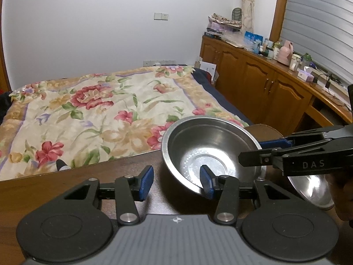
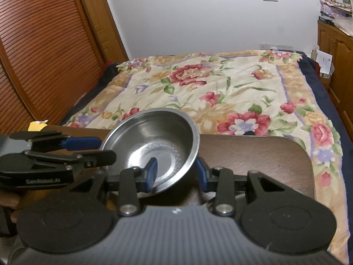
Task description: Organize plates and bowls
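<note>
A steel bowl (image 1: 209, 145) (image 2: 154, 137) sits tilted toward me on the brown table (image 1: 66, 183) (image 2: 253, 154). My left gripper (image 1: 176, 182) (image 2: 106, 150) is open and straddles the bowl's near-left rim, one blue pad inside and one outside. My right gripper (image 2: 176, 173) (image 1: 253, 152) is also open and straddles the right rim, its left pad inside the bowl and its right pad against the outer wall. A second steel dish (image 1: 308, 190) lies partly hidden under the right gripper.
Beyond the table's far edge lies a bed with a floral cover (image 1: 99, 110) (image 2: 220, 84). Wooden cabinets (image 1: 253, 81) with cluttered tops line the right wall. A louvred wooden door (image 2: 44, 55) stands at the left. A small black object (image 1: 61, 165) sits at the table's far edge.
</note>
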Demonstrator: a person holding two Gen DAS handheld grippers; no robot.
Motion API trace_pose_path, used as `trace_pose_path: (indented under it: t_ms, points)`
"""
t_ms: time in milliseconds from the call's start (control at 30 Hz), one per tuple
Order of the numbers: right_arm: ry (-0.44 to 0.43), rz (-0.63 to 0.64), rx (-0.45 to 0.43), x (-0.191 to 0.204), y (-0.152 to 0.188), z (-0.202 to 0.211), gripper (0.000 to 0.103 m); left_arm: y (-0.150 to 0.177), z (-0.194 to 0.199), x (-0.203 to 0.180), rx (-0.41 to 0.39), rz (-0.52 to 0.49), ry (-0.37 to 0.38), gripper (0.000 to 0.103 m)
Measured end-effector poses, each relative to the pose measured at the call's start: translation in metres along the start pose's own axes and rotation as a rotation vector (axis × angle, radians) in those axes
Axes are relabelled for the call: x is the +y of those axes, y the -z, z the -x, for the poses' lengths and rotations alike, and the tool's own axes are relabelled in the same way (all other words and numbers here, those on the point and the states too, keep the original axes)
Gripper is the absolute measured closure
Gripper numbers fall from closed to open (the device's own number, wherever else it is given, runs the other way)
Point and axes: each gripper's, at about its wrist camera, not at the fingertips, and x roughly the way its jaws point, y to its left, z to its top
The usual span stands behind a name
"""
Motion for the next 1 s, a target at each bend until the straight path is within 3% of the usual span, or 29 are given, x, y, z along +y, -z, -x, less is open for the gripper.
trace_pose_path:
  t_ms: [233,567,1000]
  points:
    - [-0.015,0.004,0.012,0.002,0.001,-0.003,0.069,0.001,0.0,-0.001,0.007,0.003,0.009,0.07]
    - [-0.041,-0.036,0.022,-0.001,0.004,-0.001,0.076,0.002,0.01,-0.002,0.001,-0.003,-0.001,0.073]
    - [-0.055,-0.047,-0.04,0.003,0.0,0.024,0.08,-0.002,0.04,-0.008,-0.056,-0.013,0.01,0.075]
